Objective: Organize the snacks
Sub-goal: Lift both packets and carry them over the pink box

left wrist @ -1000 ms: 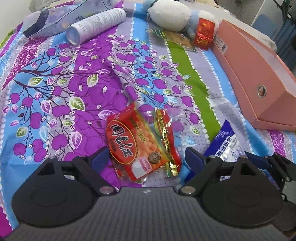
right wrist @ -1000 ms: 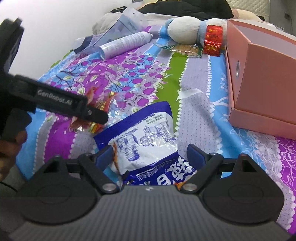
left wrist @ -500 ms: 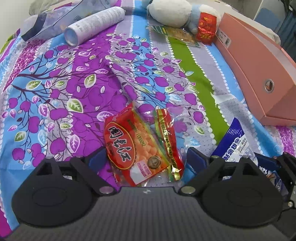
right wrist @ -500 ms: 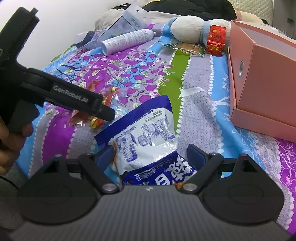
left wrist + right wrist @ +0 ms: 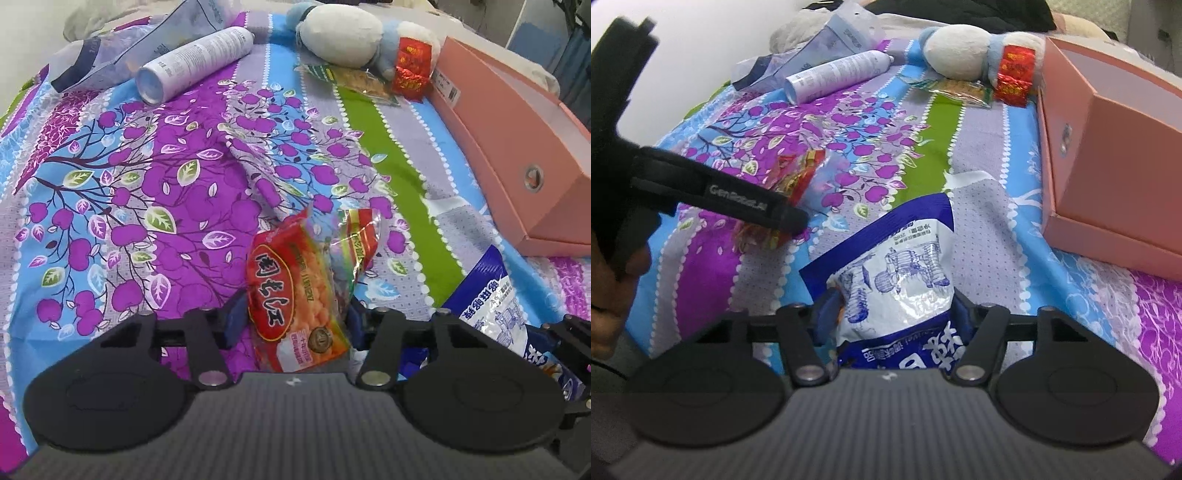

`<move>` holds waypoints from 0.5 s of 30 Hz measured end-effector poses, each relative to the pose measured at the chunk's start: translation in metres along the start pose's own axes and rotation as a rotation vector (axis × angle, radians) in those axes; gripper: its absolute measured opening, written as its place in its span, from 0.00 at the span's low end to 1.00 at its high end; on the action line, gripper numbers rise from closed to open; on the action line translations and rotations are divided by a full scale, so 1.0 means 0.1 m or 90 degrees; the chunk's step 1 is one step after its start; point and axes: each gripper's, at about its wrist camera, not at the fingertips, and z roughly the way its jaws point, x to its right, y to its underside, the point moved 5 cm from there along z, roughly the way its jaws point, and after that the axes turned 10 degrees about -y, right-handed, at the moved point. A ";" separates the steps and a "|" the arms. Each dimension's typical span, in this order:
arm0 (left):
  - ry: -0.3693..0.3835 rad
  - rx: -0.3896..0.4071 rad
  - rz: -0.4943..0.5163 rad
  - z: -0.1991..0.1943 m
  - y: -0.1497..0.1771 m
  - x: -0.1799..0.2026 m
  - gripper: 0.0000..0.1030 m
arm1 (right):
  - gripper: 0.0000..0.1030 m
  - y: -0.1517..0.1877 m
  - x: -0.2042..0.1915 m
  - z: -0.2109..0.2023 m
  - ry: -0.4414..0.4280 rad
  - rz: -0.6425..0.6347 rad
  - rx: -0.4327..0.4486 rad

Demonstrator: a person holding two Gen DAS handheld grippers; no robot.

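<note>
My left gripper [image 5: 293, 323] is shut on a red and orange snack packet [image 5: 295, 295], which crumples between its fingers on the flowered bedsheet. My right gripper [image 5: 894, 314] is shut on a blue and white snack bag [image 5: 897, 280], also seen at the right edge of the left wrist view [image 5: 491, 306]. The left gripper shows in the right wrist view as a black arm [image 5: 731, 199] over the red packet [image 5: 798, 173]. A pink open box [image 5: 517, 147] lies to the right [image 5: 1108, 147].
At the far end lie a white spray can [image 5: 195, 62], a clear plastic bag [image 5: 122, 51], a plush toy [image 5: 343, 33], a small red packet [image 5: 413, 66] and a green-edged snack packet [image 5: 354, 81]. A hand [image 5: 605, 295] holds the left gripper.
Both grippers have closed on their packets: the left on the red packet, the right on the blue bag. Both packets now crumple and stand up between the fingers.
</note>
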 end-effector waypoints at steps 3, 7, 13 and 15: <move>0.012 0.001 -0.008 -0.07 0.00 0.00 0.56 | 0.60 -0.01 0.06 -0.09 0.004 0.028 0.009; 0.027 0.013 -0.024 -0.22 -0.05 0.01 0.56 | 0.59 -0.04 0.14 -0.24 0.017 0.059 0.030; 0.051 0.052 -0.023 -0.60 -0.21 0.06 0.56 | 0.59 -0.18 0.13 -0.53 0.037 0.080 0.077; 0.061 0.068 -0.022 -0.75 -0.28 0.08 0.56 | 0.59 -0.24 0.11 -0.64 0.041 0.083 0.094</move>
